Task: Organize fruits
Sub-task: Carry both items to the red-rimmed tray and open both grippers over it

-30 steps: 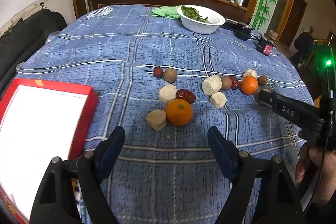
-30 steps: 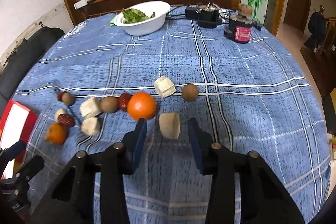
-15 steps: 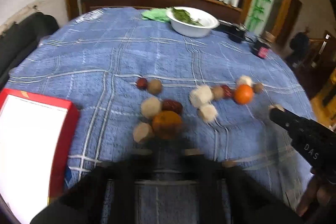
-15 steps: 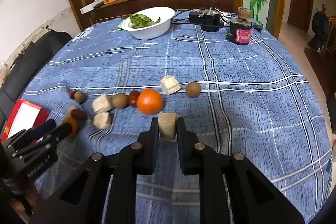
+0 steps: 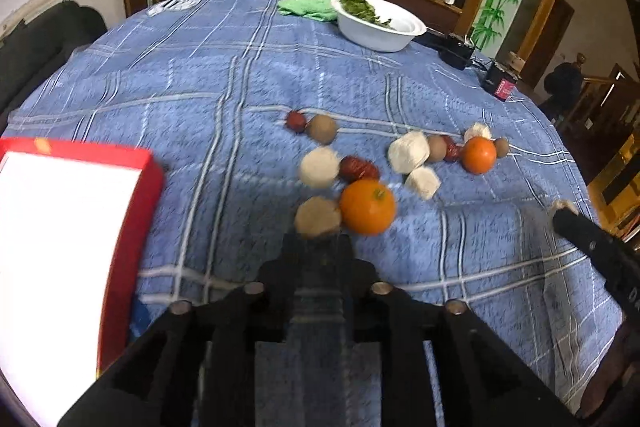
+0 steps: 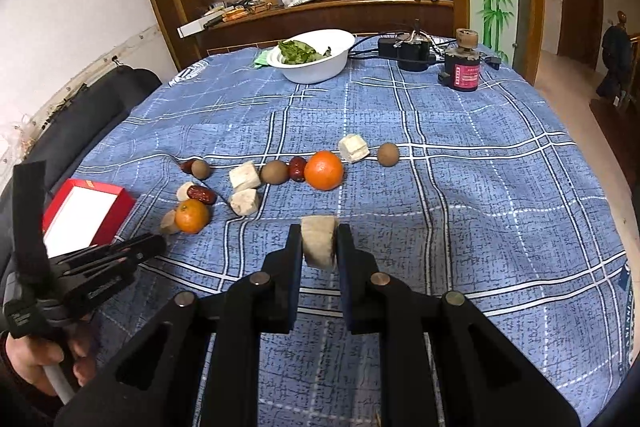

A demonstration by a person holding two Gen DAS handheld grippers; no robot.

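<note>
Right wrist: right gripper (image 6: 319, 233) clenching beige chunk (image 6: 318, 247); left gripper (image 6: 158, 242) opening around tan chunk (image 6: 168, 225).

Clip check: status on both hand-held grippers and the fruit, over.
Right hand-held gripper shut on tan chunk. Left hand-held gripper opening at beige piece, grip unclear. Orange alongside.

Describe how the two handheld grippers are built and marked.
Both are black plastic with round silver pins at the finger joints. The right gripper has dark blue pads. The left gripper, seen from the right wrist view, carries pale lettering on its side and a black strap.
</note>
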